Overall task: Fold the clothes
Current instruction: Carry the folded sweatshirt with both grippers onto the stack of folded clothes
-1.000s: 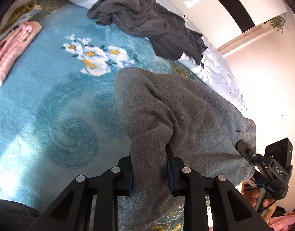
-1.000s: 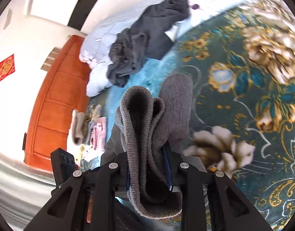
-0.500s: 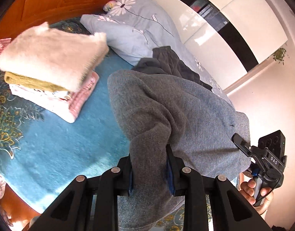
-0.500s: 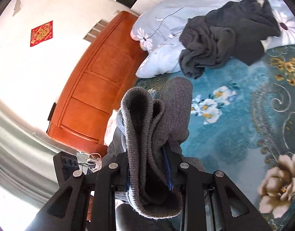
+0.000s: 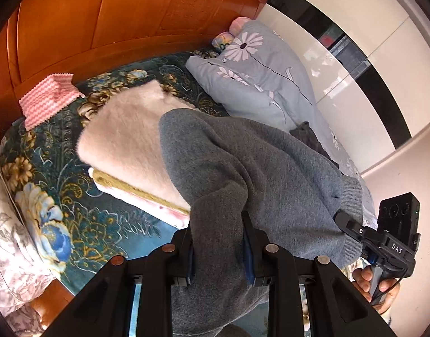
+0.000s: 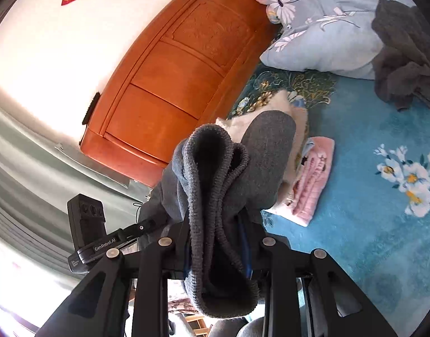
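A folded grey knit sweater hangs in the air between both grippers. My left gripper is shut on one end of it. At the other end my right gripper is shut on the ribbed hem. The sweater hovers over a stack of folded clothes topped by a fluffy cream garment, with olive and pink layers beneath. The same stack appears just behind the sweater in the right wrist view. The other gripper and a hand show at the right edge of the left wrist view.
An orange wooden headboard rises behind the stack. A blue floral pillow and a crumpled dark grey garment lie on the teal floral bedspread. A pink striped cloth sits by the headboard.
Both grippers have carried the grey sweater across the bed toward the headboard. The folded stack, at the far left before, now lies right under the sweater.
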Tool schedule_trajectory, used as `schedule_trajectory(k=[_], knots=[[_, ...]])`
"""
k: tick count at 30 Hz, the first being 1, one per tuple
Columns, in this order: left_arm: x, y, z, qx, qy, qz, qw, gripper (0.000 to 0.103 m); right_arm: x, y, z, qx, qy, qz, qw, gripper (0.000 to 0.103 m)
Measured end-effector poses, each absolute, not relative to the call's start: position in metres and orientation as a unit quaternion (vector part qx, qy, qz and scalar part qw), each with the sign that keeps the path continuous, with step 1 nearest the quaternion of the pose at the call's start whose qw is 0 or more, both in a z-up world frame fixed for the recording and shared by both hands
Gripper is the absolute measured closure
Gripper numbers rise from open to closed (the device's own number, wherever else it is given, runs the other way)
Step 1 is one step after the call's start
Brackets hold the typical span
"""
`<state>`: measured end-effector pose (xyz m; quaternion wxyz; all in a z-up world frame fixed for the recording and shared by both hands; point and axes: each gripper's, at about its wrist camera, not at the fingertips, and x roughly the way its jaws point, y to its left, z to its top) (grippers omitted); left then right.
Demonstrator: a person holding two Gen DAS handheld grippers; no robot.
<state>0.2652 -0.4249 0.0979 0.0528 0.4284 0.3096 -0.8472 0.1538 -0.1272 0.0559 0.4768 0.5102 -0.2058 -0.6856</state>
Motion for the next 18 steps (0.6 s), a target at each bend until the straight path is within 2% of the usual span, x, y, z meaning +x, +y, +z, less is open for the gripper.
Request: schedule_trajectory(k=[11,18], knots=[[0.175,-0.533,0.076,0.436,0.325,-0.836,0.070,0.075,0.080,-0.234,0.031,0.522,-0.212,-0.672,0.481,0.075],[0.144,-0.567,0.016,0.448,0.366,-0.811,0.092,0.074,0.047,-0.254,-0.024,0.548,-0.244,-0.662,0.450,0.075]])
